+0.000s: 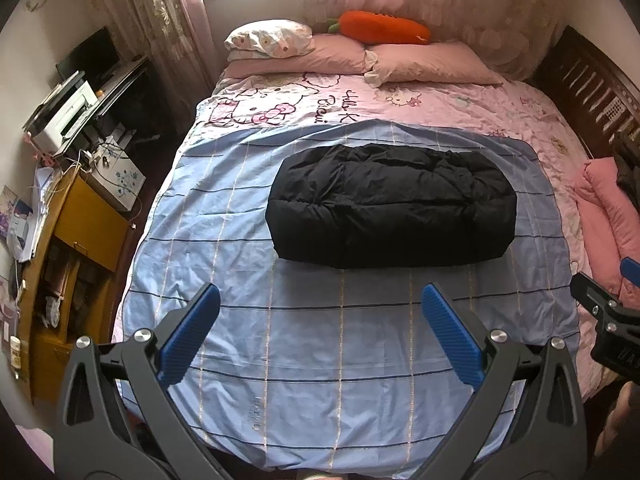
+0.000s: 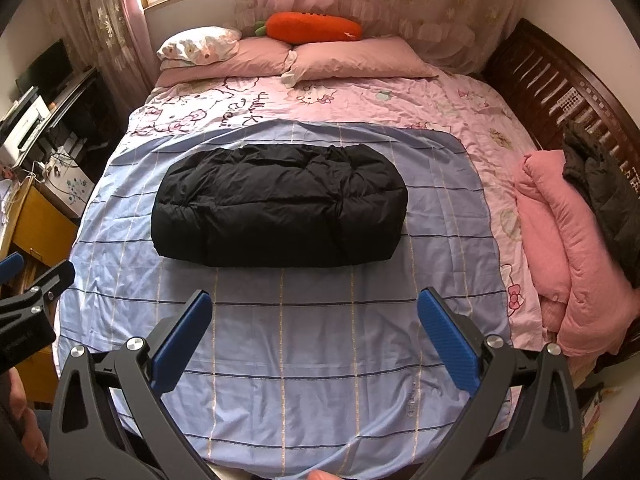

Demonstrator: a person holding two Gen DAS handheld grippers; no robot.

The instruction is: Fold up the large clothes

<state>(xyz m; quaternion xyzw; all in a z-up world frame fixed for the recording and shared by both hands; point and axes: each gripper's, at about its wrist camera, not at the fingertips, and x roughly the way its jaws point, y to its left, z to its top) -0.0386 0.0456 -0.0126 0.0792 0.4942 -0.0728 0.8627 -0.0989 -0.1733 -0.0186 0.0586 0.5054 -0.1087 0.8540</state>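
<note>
A black puffy jacket (image 1: pixel 390 204) lies folded into a compact rectangle on a blue checked sheet (image 1: pixel 304 340) spread over the bed; it also shows in the right wrist view (image 2: pixel 280 208) on the same sheet (image 2: pixel 300 344). My left gripper (image 1: pixel 320 300) is open and empty, held above the sheet's near part, short of the jacket. My right gripper (image 2: pixel 314 304) is open and empty, likewise held back above the sheet. The right gripper shows at the right edge of the left wrist view (image 1: pixel 608 312), and the left gripper at the left edge of the right wrist view (image 2: pixel 28 296).
Pink pillows (image 2: pixel 352 58) and an orange carrot plush (image 2: pixel 314 26) lie at the head of the bed. A pink quilt (image 2: pixel 568 256) with a dark garment (image 2: pixel 608 196) on it lies at the bed's right side. A cluttered desk with a printer (image 1: pixel 68 116) stands to the left.
</note>
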